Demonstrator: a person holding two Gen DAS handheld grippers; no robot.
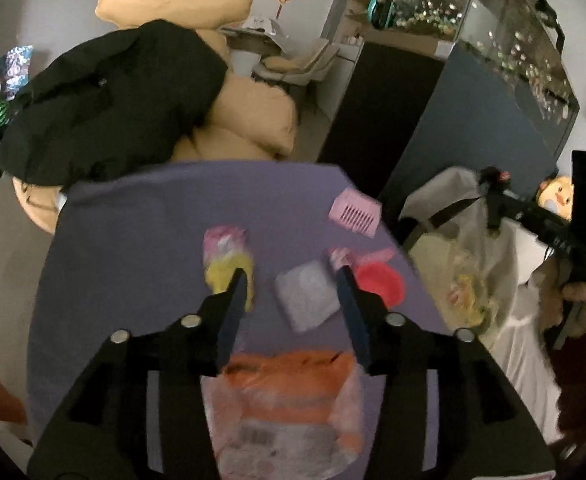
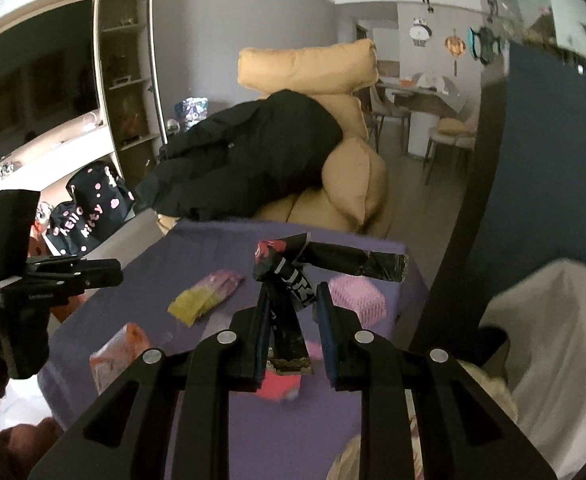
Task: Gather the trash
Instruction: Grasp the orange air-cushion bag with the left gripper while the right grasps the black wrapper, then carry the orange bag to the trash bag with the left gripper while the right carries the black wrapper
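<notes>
Soft purple cloth covers the counter. The left gripper, with 2 flat blue-padded fingers, hangs apart and empty above a blurred, pale square packet. Below it lies a crinkled clear-and-orange plastic bag; a soft pink-and-yellow wrapper, a round red lid and a slotted pink plastic box lie further off.

The right gripper pinches a glossy black printed wrapper, twisted into a strip, lifted above the counter; its loose end stretches toward the pink box.

Beside the counter's right edge stands a trash bag of thin white film, its mouth open, with crumpled yellowish scraps inside. A black coat drapes a tan cushioned armchair behind.
</notes>
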